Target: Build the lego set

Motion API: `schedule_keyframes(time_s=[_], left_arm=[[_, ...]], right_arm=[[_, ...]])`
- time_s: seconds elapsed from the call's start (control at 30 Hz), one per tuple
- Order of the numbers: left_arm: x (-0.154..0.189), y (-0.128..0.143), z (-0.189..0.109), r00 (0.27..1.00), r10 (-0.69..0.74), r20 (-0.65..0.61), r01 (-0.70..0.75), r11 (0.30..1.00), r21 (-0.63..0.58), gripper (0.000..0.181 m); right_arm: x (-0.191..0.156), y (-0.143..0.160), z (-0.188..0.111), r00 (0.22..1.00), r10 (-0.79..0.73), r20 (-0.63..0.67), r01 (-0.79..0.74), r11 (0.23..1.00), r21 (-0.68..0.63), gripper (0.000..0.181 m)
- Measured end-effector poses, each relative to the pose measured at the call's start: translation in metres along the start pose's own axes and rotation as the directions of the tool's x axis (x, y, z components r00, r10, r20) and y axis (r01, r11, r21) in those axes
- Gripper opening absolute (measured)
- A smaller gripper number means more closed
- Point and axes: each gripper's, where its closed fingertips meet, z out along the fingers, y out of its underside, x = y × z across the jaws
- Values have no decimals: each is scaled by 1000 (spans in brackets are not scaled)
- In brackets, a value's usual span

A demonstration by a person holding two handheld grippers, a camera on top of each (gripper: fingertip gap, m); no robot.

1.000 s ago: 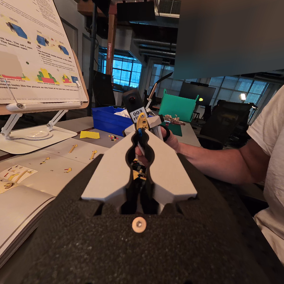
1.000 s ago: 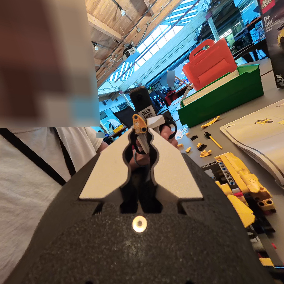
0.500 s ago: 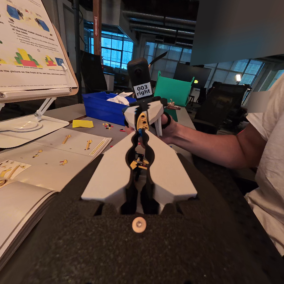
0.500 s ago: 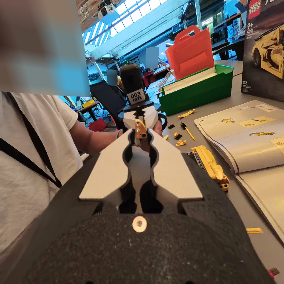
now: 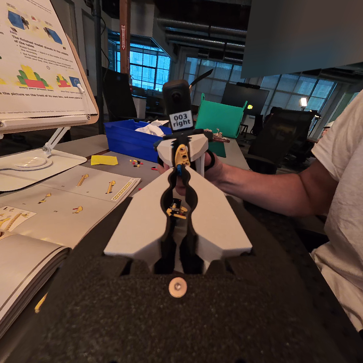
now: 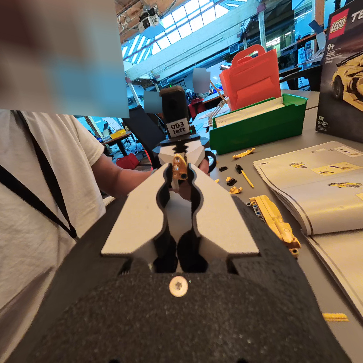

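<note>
yellow lego piece [image 6: 179,170] sits pinched in the right claw [image 6: 179,170], jaws narrow on it. the left claw [image 5: 179,172] is nearly closed on what looks like a blue pin [image 5: 179,170] meeting that piece's lower hole. over the last second both tools have tipped down from a ceiling-ward tilt to level, tips still together, so the pin is probably seated or nearly so. this sub-step looks almost done, with the piece held in the air above the tabletop [image 6: 275,149]. only the right wrist view shows the yellow car sub-assembly [image 6: 273,220] lying beside the open manual [image 6: 314,196], its likely destination. the left wrist view alone shows the blue bin [image 5: 127,137] and the instruction stand [image 5: 39,68].
</note>
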Motion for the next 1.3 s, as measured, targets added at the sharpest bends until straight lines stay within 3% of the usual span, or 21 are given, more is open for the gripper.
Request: schedule_keyframes(time_s=[0.43, 0.63, 0.7, 0.73, 0.77, 0.87, 1.1, 1.2, 1.3], left_arm=[[-3, 3, -6, 998, -50, -44, 49, 998, -36, 4], [-1, 1, -5, 996, -72, -50, 72, 997, -6, 3], [6, 14, 4, 995, -71, -68, 67, 996, -60, 2], [8, 21, 12, 996, -70, -51, 65, 995, -81, 3], [7, 19, 15, 997, -73, -37, 71, 996, -51, 2], [5, 9, 14, 995, -84, -55, 83, 996, -9, 3], [8, 4, 7, 994, -84, -77, 85, 996, 21, 3], [5, -1, 2, 988, -125, -87, 129, 991, 44, 3], [4, -2, 0, 961, -230, -157, 240, 970, 49, 3]], right_arm=[[4, 4, -3, 998, -38, -49, 35, 997, -66, 14], [1, -3, -1, 999, -30, -28, 31, 999, 9, 14], [-5, 0, 8, 999, -36, 1, 36, 999, 1, 13], [-7, 7, 16, 999, -54, -4, 54, 997, -47, 0], [-6, 3, 16, 995, -92, -33, 92, 995, -29, 0], [-7, -10, 4, 991, -117, -64, 117, 993, -6, 0], [3, -22, -14, 997, -21, -76, 26, 998, 57, 0], [0, -20, -19, 979, -150, -135, 149, 989, -15, 28], [1, -4, -10, 907, -359, -220, 316, 926, -208, 35]])
